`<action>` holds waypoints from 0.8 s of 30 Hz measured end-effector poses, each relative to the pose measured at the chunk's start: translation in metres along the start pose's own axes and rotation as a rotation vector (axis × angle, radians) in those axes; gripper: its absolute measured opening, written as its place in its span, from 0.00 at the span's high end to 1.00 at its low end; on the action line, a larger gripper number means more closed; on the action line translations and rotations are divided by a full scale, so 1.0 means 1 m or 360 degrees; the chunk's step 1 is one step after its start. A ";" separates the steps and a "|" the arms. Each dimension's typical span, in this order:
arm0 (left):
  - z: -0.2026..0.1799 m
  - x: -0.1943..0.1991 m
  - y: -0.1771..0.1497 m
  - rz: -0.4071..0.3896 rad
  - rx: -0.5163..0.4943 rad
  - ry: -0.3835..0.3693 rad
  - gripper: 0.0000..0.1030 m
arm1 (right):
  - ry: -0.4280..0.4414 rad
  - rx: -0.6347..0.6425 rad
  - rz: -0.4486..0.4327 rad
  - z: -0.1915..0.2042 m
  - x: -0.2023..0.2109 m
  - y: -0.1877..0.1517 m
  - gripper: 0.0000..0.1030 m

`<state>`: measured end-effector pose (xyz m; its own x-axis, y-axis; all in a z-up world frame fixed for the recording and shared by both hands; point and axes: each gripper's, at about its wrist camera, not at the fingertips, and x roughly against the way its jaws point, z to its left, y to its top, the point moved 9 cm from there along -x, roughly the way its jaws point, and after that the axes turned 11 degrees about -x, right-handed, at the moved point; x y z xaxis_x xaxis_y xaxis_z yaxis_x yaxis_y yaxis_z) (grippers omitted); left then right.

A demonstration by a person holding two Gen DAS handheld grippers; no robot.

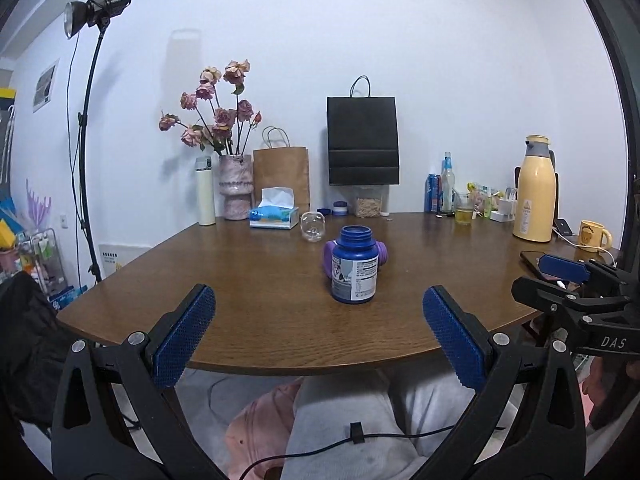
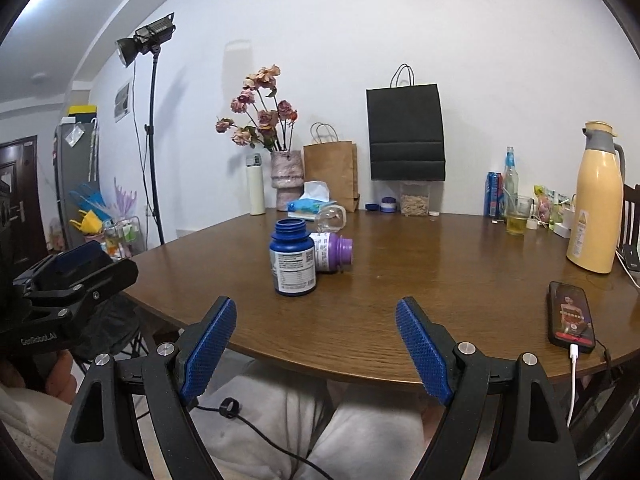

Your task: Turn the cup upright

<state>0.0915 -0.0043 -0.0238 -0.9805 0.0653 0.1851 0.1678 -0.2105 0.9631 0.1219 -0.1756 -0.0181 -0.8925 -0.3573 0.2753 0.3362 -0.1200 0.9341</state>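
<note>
- Two grippers wait short of the table's near edge, both spread wide and holding nothing: the left gripper (image 1: 319, 334) and the right gripper (image 2: 316, 348).
- Ahead of both, past the upright blue bottle (image 1: 354, 266) and the purple bottle (image 2: 331, 251) lying behind it, the clear glass cup (image 1: 313, 227) rests on its side on the table (image 1: 240, 280), well apart from either gripper.
- Its long axis seems to run roughly level with the tabletop; in the left view I look into a round end that faces back toward the gripper (mouth or base, I cannot tell through the glass).
- Risk one: a straight reach could knock the blue bottle over, since it stands right in the line to the cup.
- Risk two: a round cup on its side is likely to roll away from a nudge by one finger.
- Risk three: smooth glass may slip in the pads mid-turn if it is gripped near one end.
</note>
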 end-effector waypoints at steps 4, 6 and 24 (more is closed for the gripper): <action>0.002 0.002 0.001 -0.0004 -0.0002 0.0009 0.00 | -0.0001 0.0003 -0.0003 0.000 0.000 0.000 0.16; 0.003 0.001 0.001 -0.0005 -0.0003 0.0010 0.00 | -0.0005 0.0002 -0.0003 -0.001 0.000 0.000 0.16; 0.007 0.001 0.007 -0.0025 -0.0014 0.0031 0.00 | -0.0023 0.0004 -0.0020 -0.001 0.003 0.004 0.16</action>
<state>0.0924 0.0006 -0.0155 -0.9849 0.0495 0.1658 0.1513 -0.2179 0.9642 0.1205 -0.1777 -0.0141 -0.9010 -0.3422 0.2668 0.3241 -0.1219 0.9382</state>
